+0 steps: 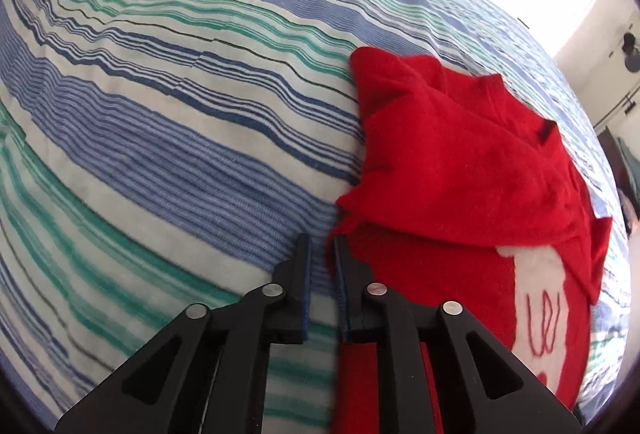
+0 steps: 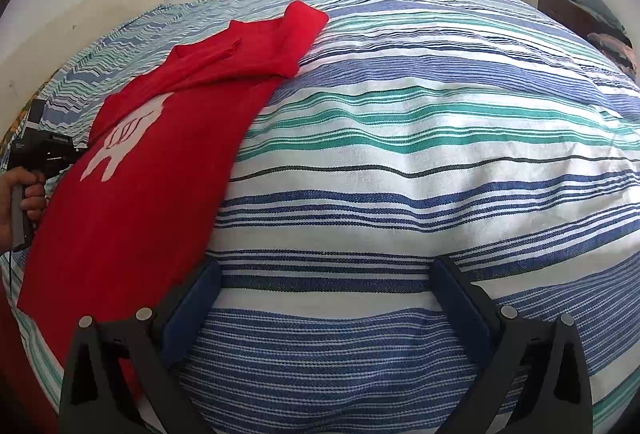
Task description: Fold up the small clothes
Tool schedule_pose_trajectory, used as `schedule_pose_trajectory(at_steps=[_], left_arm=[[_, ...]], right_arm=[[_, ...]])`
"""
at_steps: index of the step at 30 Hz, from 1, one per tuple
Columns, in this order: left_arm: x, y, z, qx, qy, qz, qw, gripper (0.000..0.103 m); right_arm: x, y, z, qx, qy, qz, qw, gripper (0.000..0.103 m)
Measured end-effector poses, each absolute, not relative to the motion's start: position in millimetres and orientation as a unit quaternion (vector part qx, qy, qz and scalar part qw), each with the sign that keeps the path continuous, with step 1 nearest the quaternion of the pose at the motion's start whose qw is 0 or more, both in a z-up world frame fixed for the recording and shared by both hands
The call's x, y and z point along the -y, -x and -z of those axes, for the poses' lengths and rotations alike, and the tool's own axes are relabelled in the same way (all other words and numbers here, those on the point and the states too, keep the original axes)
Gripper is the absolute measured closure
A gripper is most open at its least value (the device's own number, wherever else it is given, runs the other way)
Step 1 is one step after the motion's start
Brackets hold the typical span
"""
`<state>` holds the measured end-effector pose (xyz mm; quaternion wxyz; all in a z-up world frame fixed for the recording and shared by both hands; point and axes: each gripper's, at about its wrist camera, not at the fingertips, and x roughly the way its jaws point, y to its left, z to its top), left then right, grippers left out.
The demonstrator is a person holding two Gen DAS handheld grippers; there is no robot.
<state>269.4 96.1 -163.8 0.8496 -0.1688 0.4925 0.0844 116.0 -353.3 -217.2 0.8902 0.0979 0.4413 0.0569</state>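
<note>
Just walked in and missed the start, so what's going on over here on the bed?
A person is folding a red knit sweater with a white motif on a blue, green and white striped bedspread, a handheld two-finger gripper in each hand. One sleeve is already folded across the body. The left gripper sits at the sweater's edge, jaws nearly closed, with no cloth clearly pinched. The right gripper hangs wide open over bare bedspread beside the sweater, holding nothing.

No legible text is found anywhere; small white lettering on the black gripper body (image 2: 56, 143) at the bed's left edge is too blurred.
</note>
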Motion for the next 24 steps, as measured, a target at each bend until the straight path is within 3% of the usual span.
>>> schedule_pose_trajectory(at_steps=[3, 5, 7, 13, 14, 20, 24], left_arm=[[-97, -253, 159, -0.503, 0.152, -0.091, 0.846, 0.077], [-95, -231, 152, -0.507, 0.141, -0.097, 0.845, 0.05], [-93, -211, 145, -0.506, 0.131, -0.107, 0.846, 0.033], [-71, -153, 131, -0.504, 0.161, -0.066, 0.846, 0.024], [-65, -147, 132, -0.505, 0.155, -0.062, 0.847, 0.02], [-37, -147, 166, -0.544, 0.058, -0.076, 0.834, 0.017], [-34, -149, 167, -0.542, 0.047, -0.083, 0.835, 0.012]], right_arm=[[354, -117, 217, -0.443, -0.098, -0.058, 0.889, 0.0], [354, -118, 217, -0.443, -0.097, -0.058, 0.889, 0.0], [354, -118, 217, -0.444, -0.097, -0.058, 0.889, 0.0], [354, -118, 217, -0.442, -0.096, -0.058, 0.89, 0.0], [354, -118, 217, -0.441, -0.096, -0.058, 0.89, 0.0], [354, -118, 217, -0.441, -0.096, -0.058, 0.89, 0.0], [354, -117, 218, -0.441, -0.095, -0.058, 0.891, 0.0]])
